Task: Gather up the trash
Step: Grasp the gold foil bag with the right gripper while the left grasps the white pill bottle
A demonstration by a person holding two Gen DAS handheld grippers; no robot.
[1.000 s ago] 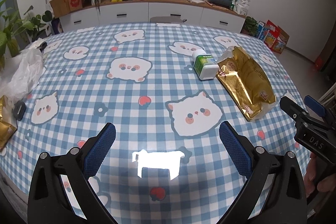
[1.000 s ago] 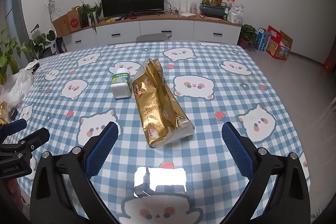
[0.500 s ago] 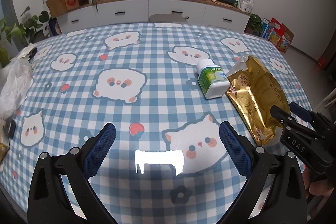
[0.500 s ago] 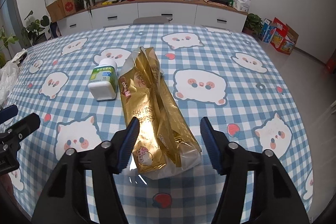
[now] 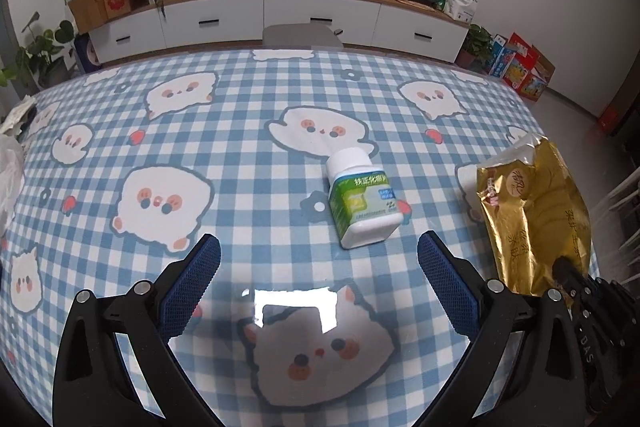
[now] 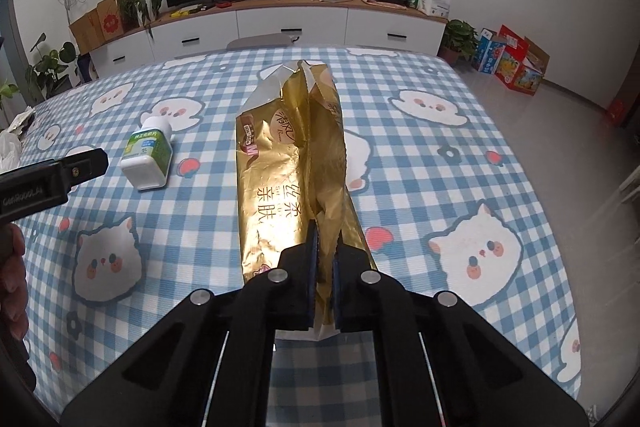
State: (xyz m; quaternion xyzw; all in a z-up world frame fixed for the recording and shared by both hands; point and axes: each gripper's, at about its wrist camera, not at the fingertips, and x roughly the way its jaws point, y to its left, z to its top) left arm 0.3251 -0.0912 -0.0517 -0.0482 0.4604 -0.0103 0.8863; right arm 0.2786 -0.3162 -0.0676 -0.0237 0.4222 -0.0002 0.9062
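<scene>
pinching the near end of the gold foil bag [image 6: 296,183] with my right gripper [image 6: 323,267], i count the first piece of trash as secured: the jaws have just been closing and now press a fold of the wrapper between the blue pads. the bag otherwise lies along the checked tablecloth [image 6: 420,187], so i judge it gripped but not yet lifted. my left gripper [image 5: 318,281] hangs above the cloth with its jaws spread wide and nothing between them; the white bottle with the green label [image 5: 360,203] lies on its side just beyond its fingertips, untouched. i see no bin or sack clearly in these views, only some crumpled white plastic [image 5: 8,171] at the far left edge. so: bag grabbed, bottle left, nothing deposited.
</scene>
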